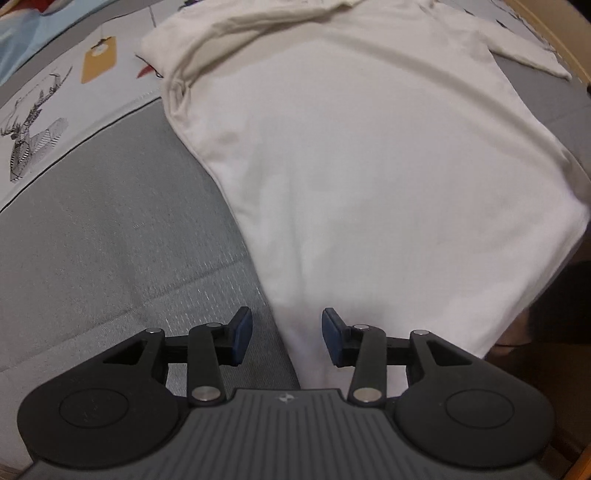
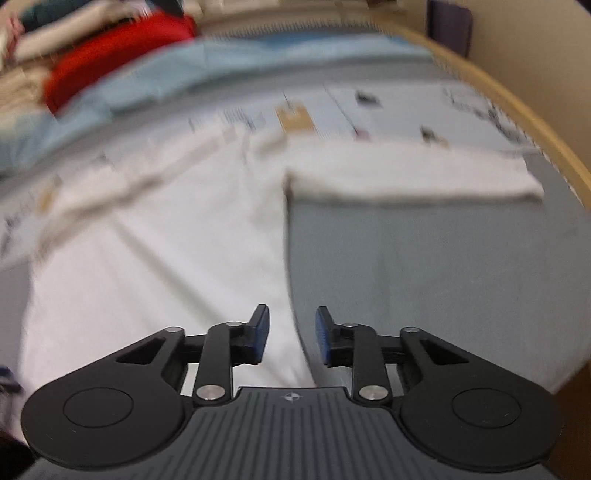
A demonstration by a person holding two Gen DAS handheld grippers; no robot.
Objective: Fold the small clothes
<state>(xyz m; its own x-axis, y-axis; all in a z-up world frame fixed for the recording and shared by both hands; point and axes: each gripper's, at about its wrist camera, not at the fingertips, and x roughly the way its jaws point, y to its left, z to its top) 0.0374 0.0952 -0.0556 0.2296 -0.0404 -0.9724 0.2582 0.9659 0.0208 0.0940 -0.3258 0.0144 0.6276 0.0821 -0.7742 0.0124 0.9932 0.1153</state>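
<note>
A white long-sleeved shirt lies spread on a grey bed cover. Its left sleeve is folded across the chest. In the left wrist view my left gripper is open, its blue pads either side of the shirt's near left hem corner, just above it. In the blurred right wrist view the same shirt fills the left half, and its right sleeve sticks out to the right. My right gripper is open over the shirt's right side edge near the hem.
A white printed sheet with a deer drawing and a yellow tag lies beyond the shirt. A light blue cloth, a red garment and other clothes are piled at the far left. A wooden bed rim curves along the right.
</note>
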